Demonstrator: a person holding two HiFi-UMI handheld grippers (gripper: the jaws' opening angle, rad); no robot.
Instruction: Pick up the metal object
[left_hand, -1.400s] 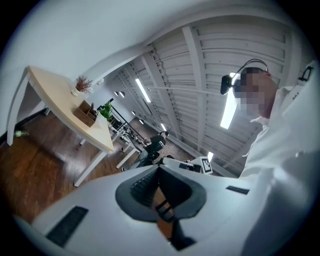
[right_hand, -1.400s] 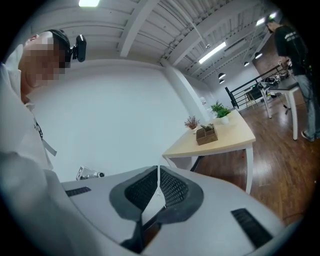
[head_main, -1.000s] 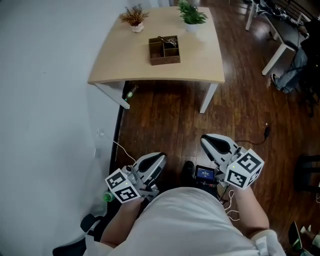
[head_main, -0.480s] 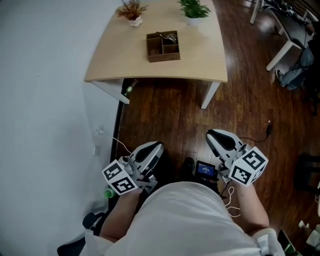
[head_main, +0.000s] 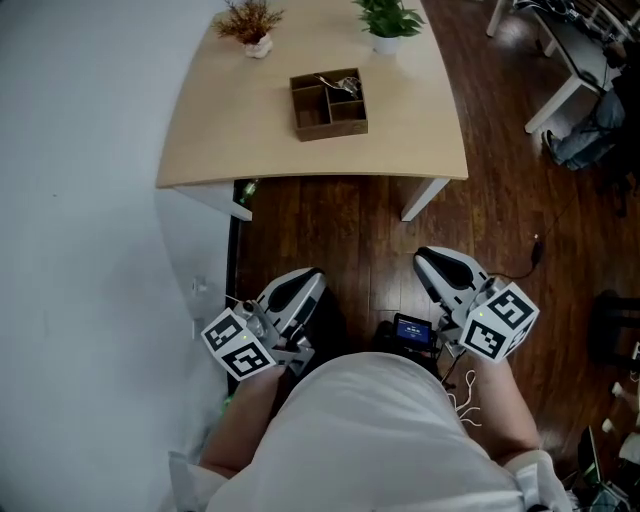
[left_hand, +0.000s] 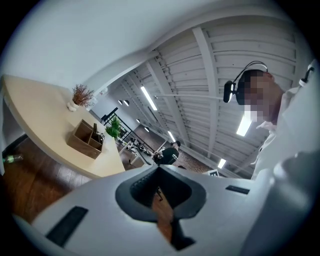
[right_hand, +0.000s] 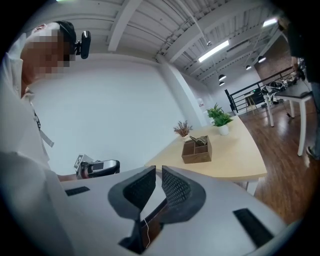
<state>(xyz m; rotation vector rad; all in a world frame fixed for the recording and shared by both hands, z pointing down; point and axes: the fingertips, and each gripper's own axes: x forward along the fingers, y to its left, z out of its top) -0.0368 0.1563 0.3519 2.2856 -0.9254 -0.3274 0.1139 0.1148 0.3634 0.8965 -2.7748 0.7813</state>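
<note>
The metal object is a small pile of shiny pieces in the back right compartment of a brown wooden box. The box stands on a light wooden table, far ahead of both grippers. The right gripper view shows the box with the metal object on top. My left gripper hangs at waist height over the dark floor with its jaws together and nothing in them. My right gripper is level with it, its jaws a narrow slit apart and empty.
Two small potted plants stand at the table's far edge. A white wall runs along the left. A small device with a lit screen and cables lie on the floor by my feet. White desks stand at the right.
The table and box have slid lower in the head view, so they are a little nearer. Both grippers stay low in front of the body.
</note>
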